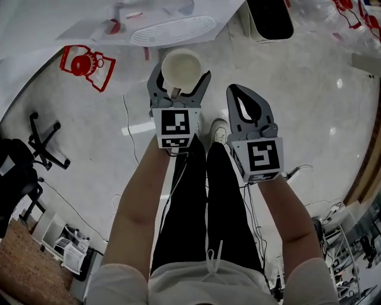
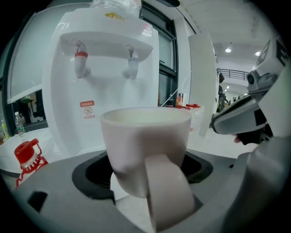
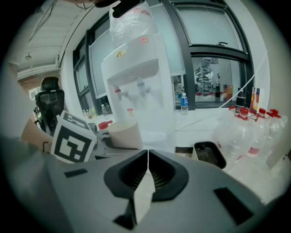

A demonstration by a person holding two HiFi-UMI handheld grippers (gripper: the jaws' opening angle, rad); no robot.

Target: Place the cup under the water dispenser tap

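A cream cup [image 1: 181,67] with its handle toward me sits between the jaws of my left gripper [image 1: 181,72], which is shut on it. In the left gripper view the cup [image 2: 144,143] fills the middle. The white water dispenser [image 2: 107,82] stands just beyond it, with a red tap [image 2: 81,63] and a pale tap [image 2: 132,64] above cup height. Its ribbed drip tray [image 1: 172,30] shows ahead of the cup in the head view. My right gripper [image 1: 239,94] hangs beside the left one, jaws shut with nothing in them [image 3: 148,154]. In the right gripper view the dispenser [image 3: 138,77] and the cup [image 3: 125,134] are also visible.
A red-capped bottle [image 1: 86,64] stands left of the dispenser. A black bin [image 1: 271,18] is on its right, with several clear bottles [image 3: 248,132] beyond it. An office chair [image 1: 41,140] is at the far left. Cables lie on the floor by the person's legs [image 1: 196,196].
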